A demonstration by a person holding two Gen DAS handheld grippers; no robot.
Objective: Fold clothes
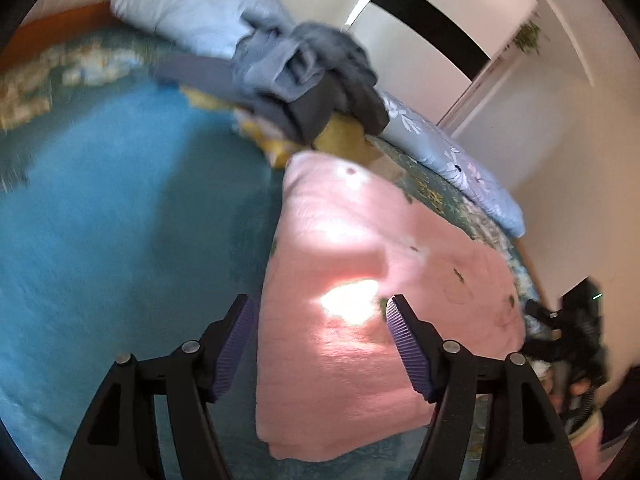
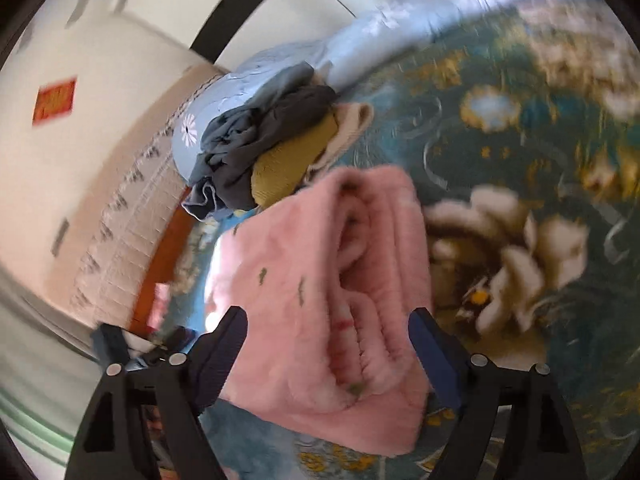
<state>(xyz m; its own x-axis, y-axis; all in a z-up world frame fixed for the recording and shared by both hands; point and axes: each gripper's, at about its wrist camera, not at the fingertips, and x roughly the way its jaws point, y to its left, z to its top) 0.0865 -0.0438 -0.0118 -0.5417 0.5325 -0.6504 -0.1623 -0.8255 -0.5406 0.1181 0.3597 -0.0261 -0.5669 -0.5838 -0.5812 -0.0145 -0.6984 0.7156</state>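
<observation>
text: none legible | red sign (image 2: 54, 100) on far-left wall, right wrist view: gold marks too blurred to read | clothes and bedding: patterns only, no lettering

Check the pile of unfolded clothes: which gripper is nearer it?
Neither clearly. The left gripper and right gripper both hang open over the folded pink garment, with the pile of unfolded clothes beyond it in each view.

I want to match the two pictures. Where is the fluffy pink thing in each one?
Left wrist view: the pink garment lies folded on the bed, centre to lower right, ahead of the open left claw.
Right wrist view: the same garment fills the lower middle, between the open right claw's fingers.
Shared landmark: the clothes pile beyond it.
</observation>
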